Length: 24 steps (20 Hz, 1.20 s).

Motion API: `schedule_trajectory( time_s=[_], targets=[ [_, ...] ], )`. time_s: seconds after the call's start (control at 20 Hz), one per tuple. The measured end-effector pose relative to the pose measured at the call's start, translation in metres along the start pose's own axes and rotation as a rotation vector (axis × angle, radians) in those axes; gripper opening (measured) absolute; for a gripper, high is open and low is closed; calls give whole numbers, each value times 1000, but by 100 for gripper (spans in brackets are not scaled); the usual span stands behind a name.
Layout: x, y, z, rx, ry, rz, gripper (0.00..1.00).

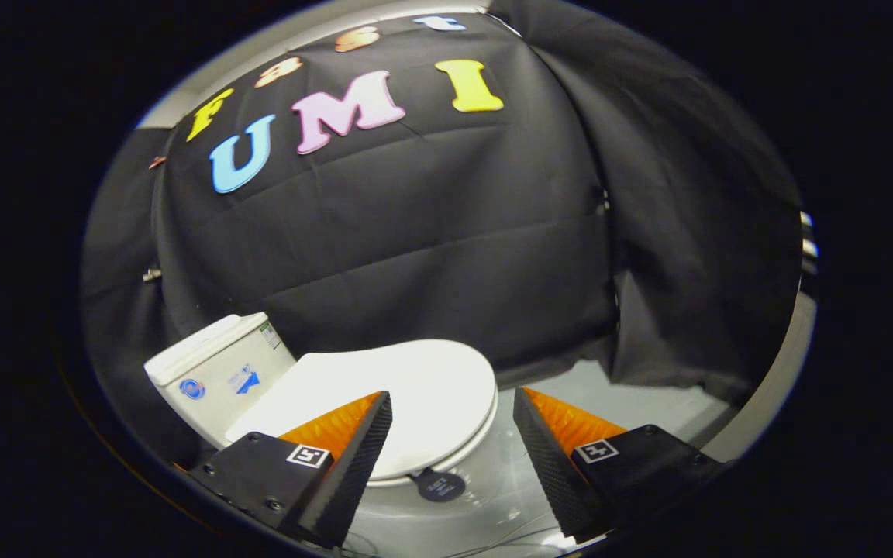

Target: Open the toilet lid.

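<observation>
Toilet lid (408,403) lies closed just ahead of the tongs (453,422), spread wide, holding nothing

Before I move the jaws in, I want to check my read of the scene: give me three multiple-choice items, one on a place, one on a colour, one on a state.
1. Where does the round dark tag hang?
A. on the white ceramic tank
B. below the front edge of the white oval toilet lid
C. on the black cloth wall

2. What colour is the white ceramic tank?
A. white
B. grey
C. green

3. How is the white oval toilet lid?
A. raised upright
B. taken off
C. lying down, closed

Key: 1 B, the tag sits under the lid's front rim, between the fingers. 2 A, the tank matches the lid. 3 C, the lid lies flat over the bowl, and the gripper has its jaws open, pressing on nothing.
</observation>
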<state>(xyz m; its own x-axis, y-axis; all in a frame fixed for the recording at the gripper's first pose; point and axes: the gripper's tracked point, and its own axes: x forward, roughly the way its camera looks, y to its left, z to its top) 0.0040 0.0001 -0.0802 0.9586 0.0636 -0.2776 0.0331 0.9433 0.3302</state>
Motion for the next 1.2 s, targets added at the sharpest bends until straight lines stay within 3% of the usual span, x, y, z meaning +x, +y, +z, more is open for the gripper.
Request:
schedule_trajectory(
  time_s=[0.4,0.85,0.95,1.1,1.15,1.2],
  targets=[
    [5,-10,-58,298,203,-27,99],
    [10,-6,-101,806,369,21,95],
    [15,-9,-103,890,357,28,77],
    [16,-2,-110,971,383,59,75],
    [19,-6,-115,973,378,46,63],
    [21,-7,-114,989,378,47,63]
  ],
)
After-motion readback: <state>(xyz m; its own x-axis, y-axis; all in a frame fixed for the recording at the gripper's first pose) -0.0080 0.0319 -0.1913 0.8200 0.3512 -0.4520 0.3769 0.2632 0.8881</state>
